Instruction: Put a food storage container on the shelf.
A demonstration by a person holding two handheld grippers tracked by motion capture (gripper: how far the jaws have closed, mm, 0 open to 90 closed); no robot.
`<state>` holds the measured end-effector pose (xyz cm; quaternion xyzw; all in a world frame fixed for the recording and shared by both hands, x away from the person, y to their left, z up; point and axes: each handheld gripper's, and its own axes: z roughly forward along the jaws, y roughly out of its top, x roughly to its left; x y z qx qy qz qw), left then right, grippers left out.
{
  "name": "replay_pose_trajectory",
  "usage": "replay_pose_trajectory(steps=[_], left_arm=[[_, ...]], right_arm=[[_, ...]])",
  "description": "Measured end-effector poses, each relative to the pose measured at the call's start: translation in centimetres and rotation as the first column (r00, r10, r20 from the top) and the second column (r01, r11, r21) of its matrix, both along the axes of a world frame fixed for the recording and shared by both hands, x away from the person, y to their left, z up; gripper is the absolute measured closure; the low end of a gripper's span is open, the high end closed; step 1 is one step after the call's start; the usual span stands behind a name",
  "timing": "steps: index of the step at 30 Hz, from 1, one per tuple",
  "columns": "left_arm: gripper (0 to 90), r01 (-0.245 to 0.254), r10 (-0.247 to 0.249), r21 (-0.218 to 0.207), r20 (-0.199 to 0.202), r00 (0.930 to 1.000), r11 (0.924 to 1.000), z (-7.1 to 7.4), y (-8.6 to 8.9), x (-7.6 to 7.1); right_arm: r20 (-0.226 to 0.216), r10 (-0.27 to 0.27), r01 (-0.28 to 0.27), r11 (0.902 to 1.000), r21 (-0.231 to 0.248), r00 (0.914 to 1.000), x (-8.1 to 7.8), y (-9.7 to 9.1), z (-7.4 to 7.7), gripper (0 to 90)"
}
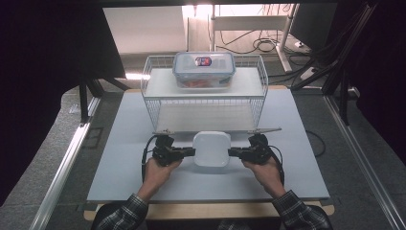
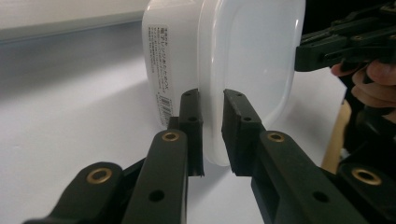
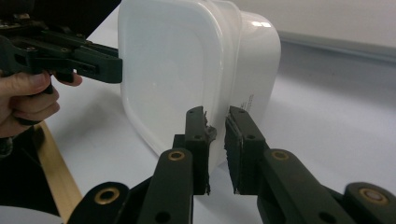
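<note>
The white lidded plastic container (image 1: 211, 148) sits on the near middle of the table, just in front of the wire basket. I have it from both sides. My left gripper (image 2: 212, 135) has its jaws narrowed onto the protruding lid rim at the container's left edge, and my right gripper (image 3: 215, 140) is clamped the same way on the rim at the right edge. In each gripper view the pads press the thin translucent rim between them, so both hold the container.

I judge the step to be lifting it, perhaps toward the basket. To do that well I should raise both hands together and keep them level, since the grip is on a thin lip that could flex or slip out if one side leads. The lid might also pop off if I pull outward, so I would press gently inward.

The white wire basket (image 1: 155, 108) stands at the far side of the pale tabletop (image 1: 124, 163). On its upper shelf rests a clear food box with a blue-edged lid (image 1: 204, 70). Beyond are dark curtains, cables on the floor (image 1: 261, 44) and metal rails (image 1: 64, 167) at the sides.
</note>
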<state>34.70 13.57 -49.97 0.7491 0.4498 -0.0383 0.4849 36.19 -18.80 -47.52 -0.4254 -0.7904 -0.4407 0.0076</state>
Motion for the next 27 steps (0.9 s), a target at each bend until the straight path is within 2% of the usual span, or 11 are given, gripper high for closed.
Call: replay_pose_trajectory(steps=[5, 13, 27], left_arm=[[79.1, -0.016, 0.016, 0.001, 0.036, 0.9992, 0.9999, 0.8, 0.1, -0.2], [78.9, -0.024, 0.023, 0.013, 0.097, 0.9950, 0.9996, 3.1, 0.4, -0.2], [78.8, -0.039, 0.032, 0.030, 0.186, 0.9821, 0.9988, 7.4, 1.2, 0.4]], right_arm=[[0.054, -0.002, 0.001, 0.9999, 0.017, 0.9985, -0.1, 0.1, 0.6, 79.4], [0.126, 0.015, -0.019, 0.9991, 0.037, 0.9919, -0.1, 0.3, 3.1, 79.9], [0.209, 0.025, -0.038, 0.9975, 0.060, 0.9776, 0.7, 1.0, 6.9, 80.0]])
